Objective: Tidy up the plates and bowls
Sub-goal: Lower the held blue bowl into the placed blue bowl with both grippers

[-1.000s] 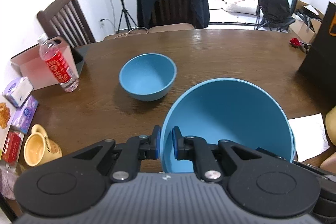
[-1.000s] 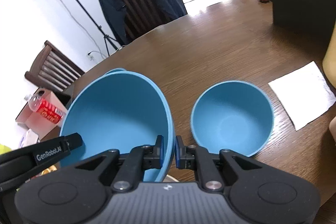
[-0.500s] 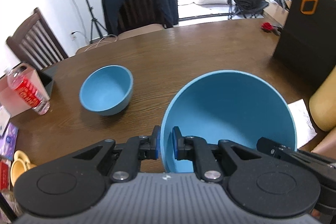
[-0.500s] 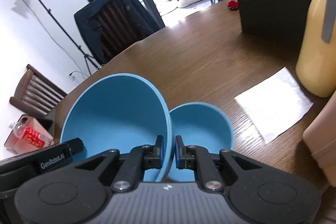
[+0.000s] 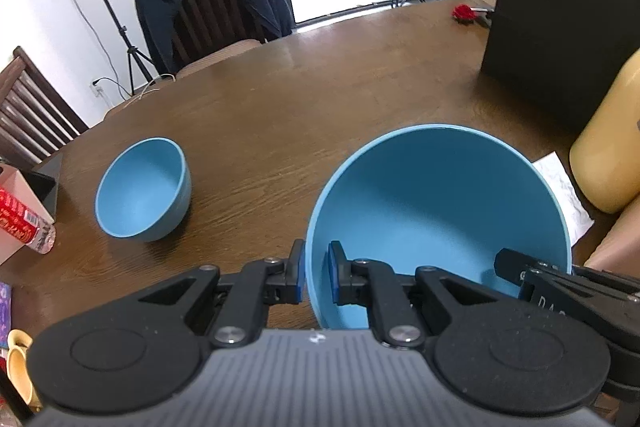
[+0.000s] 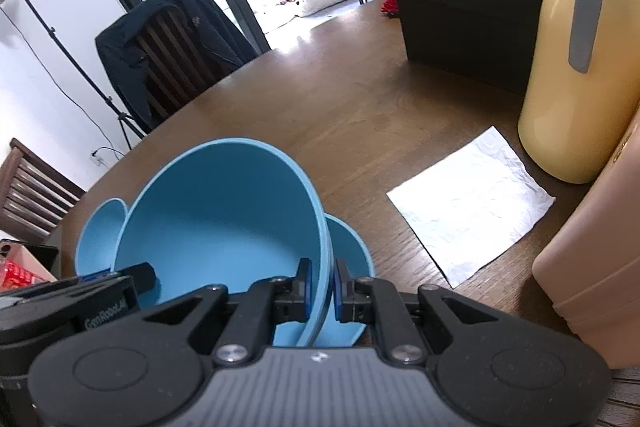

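So both grippers are clamped on the same big blue bowl (image 5: 440, 203), one on each side of its rim. The left gripper (image 5: 314, 275) pinches the left edge, the right gripper (image 6: 320, 287) pinches the right edge, and the bowl's empty inside. In the right wrist view it sits tilted over a smaller blue bowl (image 6: 348, 267), can't tell if they touch. Another small blue bowl (image 5: 142, 189), also empty, sits off to the left on the brown bench (image 5: 320, 87). White napkin (image 6: 470, 203) lies beside a yellow jug (image 6: 576, 67).
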The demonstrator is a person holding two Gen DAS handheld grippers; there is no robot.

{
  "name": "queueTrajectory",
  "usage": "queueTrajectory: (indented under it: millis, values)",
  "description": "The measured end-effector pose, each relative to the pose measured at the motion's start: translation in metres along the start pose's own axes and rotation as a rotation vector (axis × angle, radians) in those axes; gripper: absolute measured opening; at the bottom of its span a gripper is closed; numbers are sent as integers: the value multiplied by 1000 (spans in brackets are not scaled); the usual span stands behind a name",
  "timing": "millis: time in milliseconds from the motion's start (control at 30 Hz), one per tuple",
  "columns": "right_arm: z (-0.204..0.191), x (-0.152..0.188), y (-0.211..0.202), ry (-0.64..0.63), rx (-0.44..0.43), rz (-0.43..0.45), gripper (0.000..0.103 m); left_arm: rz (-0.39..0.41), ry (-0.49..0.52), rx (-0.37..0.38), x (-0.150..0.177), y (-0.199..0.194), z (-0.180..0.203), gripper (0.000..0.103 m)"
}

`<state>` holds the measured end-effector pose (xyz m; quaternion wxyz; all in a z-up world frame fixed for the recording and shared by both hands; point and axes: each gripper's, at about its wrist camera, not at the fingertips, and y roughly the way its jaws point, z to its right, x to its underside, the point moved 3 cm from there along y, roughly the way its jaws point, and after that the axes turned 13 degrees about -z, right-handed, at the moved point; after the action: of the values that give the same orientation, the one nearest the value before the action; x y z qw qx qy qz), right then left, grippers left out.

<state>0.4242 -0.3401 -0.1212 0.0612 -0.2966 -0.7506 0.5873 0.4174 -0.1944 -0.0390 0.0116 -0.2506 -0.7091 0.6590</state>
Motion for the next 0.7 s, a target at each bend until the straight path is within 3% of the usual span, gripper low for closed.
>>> queueTrajectory:
  millis: [700]
  values:
    - [0, 1, 40, -36, 113, -41, 10, -45, 71, 11, -1, 53, 13, 12]
